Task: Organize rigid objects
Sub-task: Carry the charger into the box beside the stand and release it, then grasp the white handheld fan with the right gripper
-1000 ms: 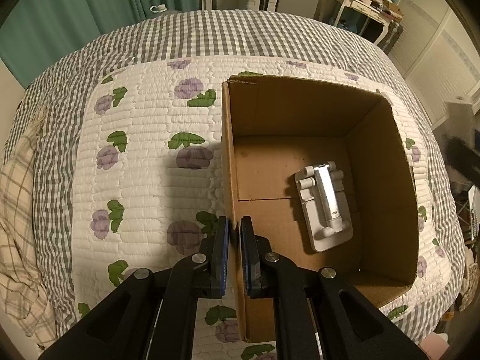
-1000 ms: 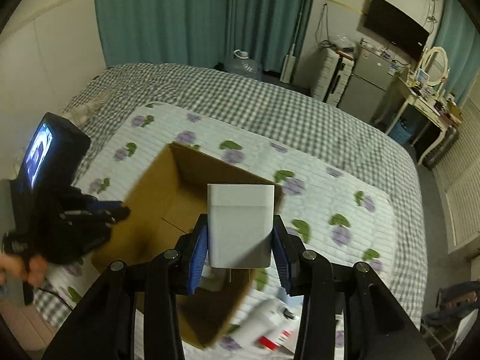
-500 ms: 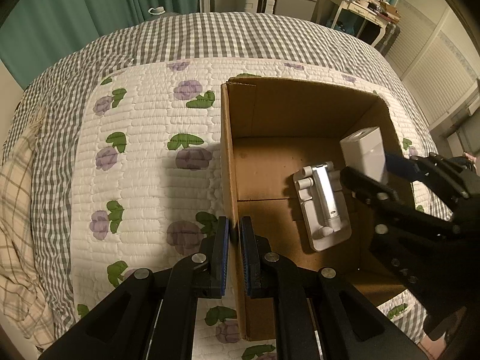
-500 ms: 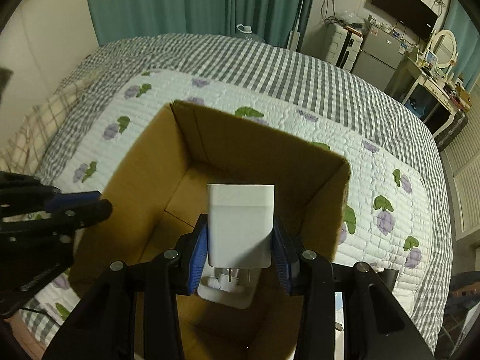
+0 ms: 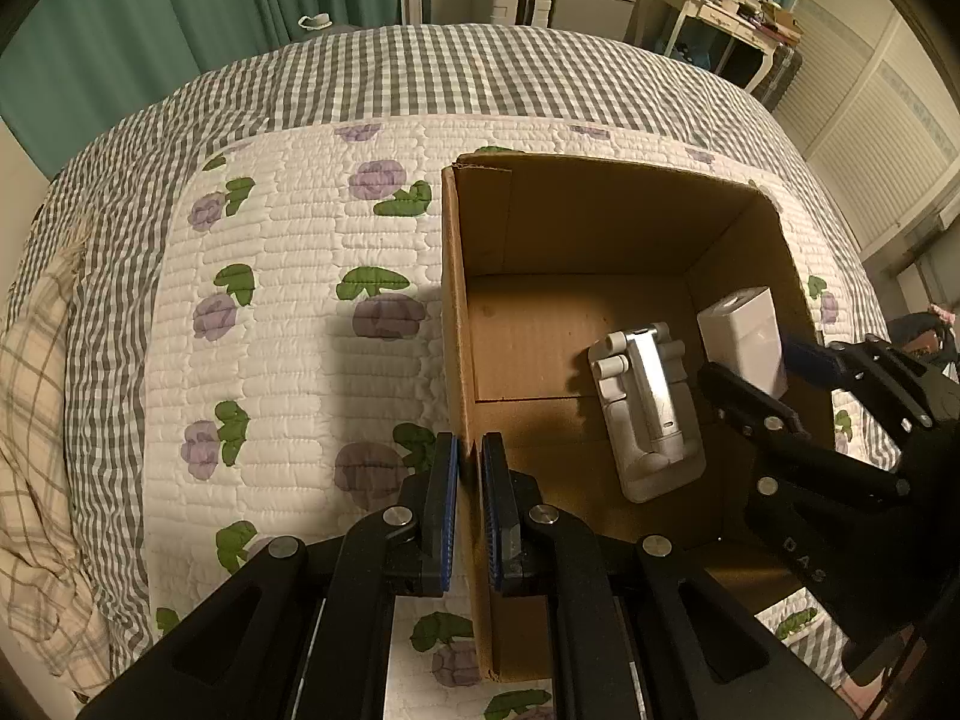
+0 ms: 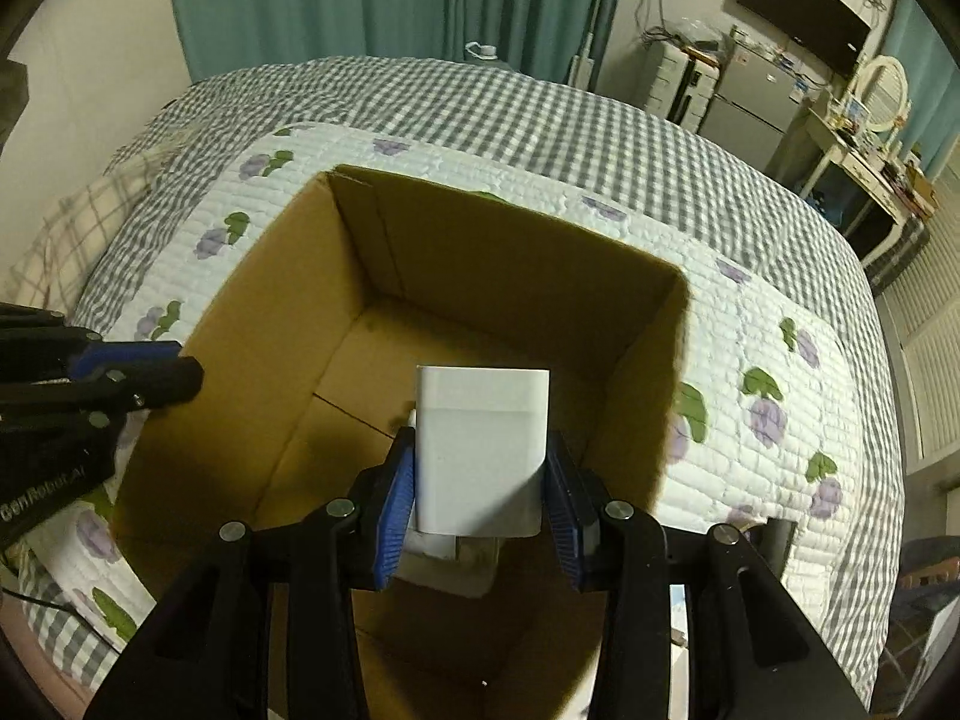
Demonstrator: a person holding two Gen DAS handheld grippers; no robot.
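Note:
An open cardboard box (image 5: pixel 600 222) stands on the quilted bed; it also shows in the right wrist view (image 6: pixel 480 252). My left gripper (image 5: pixel 470 516) is shut on the box's left wall, one pad outside and one inside. A white folding stand (image 5: pixel 648 414) lies on the box floor. My right gripper (image 6: pixel 480 492) is shut on a white charger block (image 6: pixel 483 450) and holds it inside the box, above the stand; the block also shows in the left wrist view (image 5: pixel 747 330) near the right wall. The stand (image 6: pixel 444 564) is mostly hidden under the block.
The white quilt with purple flowers (image 5: pixel 288 324) covers a grey checked bedspread (image 5: pixel 420 72). A plaid pillow (image 5: pixel 30 396) lies at the left. Green curtains, a fridge (image 6: pixel 750 96) and a dressing table (image 6: pixel 864 144) stand beyond the bed.
My right gripper has carried the charger block from above the bed over the rim and down into the box. My left gripper has stayed clamped on the box wall.

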